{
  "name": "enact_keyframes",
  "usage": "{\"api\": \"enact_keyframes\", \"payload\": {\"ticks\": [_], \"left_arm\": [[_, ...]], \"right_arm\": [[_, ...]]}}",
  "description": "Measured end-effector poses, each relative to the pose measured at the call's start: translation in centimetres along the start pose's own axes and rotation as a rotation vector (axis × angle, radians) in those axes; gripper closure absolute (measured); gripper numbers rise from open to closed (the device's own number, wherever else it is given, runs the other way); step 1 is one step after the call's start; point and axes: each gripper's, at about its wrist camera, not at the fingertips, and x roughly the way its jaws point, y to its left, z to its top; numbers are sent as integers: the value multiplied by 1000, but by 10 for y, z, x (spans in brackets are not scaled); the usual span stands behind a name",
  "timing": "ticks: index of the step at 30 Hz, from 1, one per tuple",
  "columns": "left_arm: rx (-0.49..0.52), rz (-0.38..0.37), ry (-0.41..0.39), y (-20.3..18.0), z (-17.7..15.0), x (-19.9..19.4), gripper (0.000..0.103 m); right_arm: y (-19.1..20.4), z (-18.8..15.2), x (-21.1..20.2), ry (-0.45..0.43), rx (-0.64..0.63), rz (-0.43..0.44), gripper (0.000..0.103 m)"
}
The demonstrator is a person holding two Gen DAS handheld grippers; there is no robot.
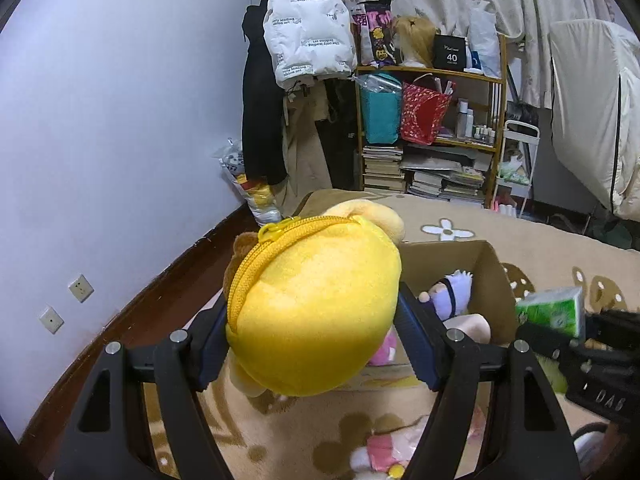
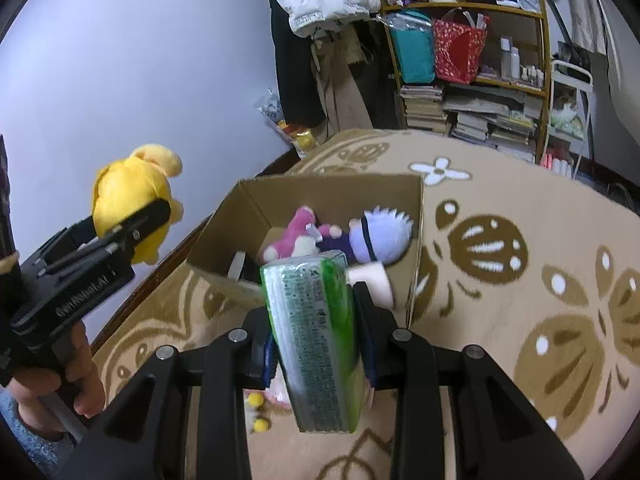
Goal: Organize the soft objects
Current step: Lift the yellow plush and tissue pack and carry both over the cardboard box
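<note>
Left hand-held gripper (image 1: 312, 336) clamps yellow plush (image 1: 316, 304) | right (image 2: 316, 344) clamps tissue pack (image 2: 316, 340) | box (image 2: 416, 240) beyond

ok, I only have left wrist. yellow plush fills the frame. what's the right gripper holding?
Observer: The right gripper is shut on a green tissue pack, held upright between its pads.
Operator: what's in the box? I see only a purple-haired doll.
Observer: The right wrist view shows a pink plush lying beside that doll in the cardboard box.
Operator: left grip ok from outside?
Observer: The left gripper clamps the yellow plush around its body, ear end up, off to the side of the box.
</note>
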Motion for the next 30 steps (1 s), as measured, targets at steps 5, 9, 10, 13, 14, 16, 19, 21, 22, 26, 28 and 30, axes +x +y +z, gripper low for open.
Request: {"api": "enact_keyframes", "payload": {"ticks": [5, 9, 10, 13, 14, 16, 19, 21, 22, 26, 28, 30], "left_arm": [[16, 0, 8, -3, 1, 10, 29], [35, -2, 24, -7, 2, 23, 29], [35, -2, 25, -7, 2, 25, 29], [36, -2, 29, -7, 4, 31, 29], [36, -3, 29, -7, 5, 34, 29], [32, -2, 29, -6, 7, 37, 29], [10, -15, 33, -2, 7, 42, 29], [8, -18, 36, -1, 6, 44, 29], [11, -15, 37, -1, 5, 46, 29], [7, -6, 46, -1, 3, 51, 28], [1, -10, 51, -1, 0, 54, 28], [6, -14, 71, -2, -2, 60, 28]], "right_arm": [[1, 17, 10, -13, -43, -10, 69], [4, 25, 24, -7, -66, -8, 69], [5, 26, 26, -7, -74, -9, 69], [8, 30, 34, -7, -100, -6, 69], [10, 31, 36, -5, -108, -7, 69], [11, 32, 42, 2, -121, -9, 69], [11, 33, 49, 10, -133, -10, 69], [11, 33, 54, 15, -141, -12, 69], [10, 33, 56, 17, -140, -10, 69], [4, 35, 64, 26, -129, -8, 69], [-1, 35, 67, 31, -114, 2, 69], [-5, 35, 70, 32, -101, 4, 69]]}}
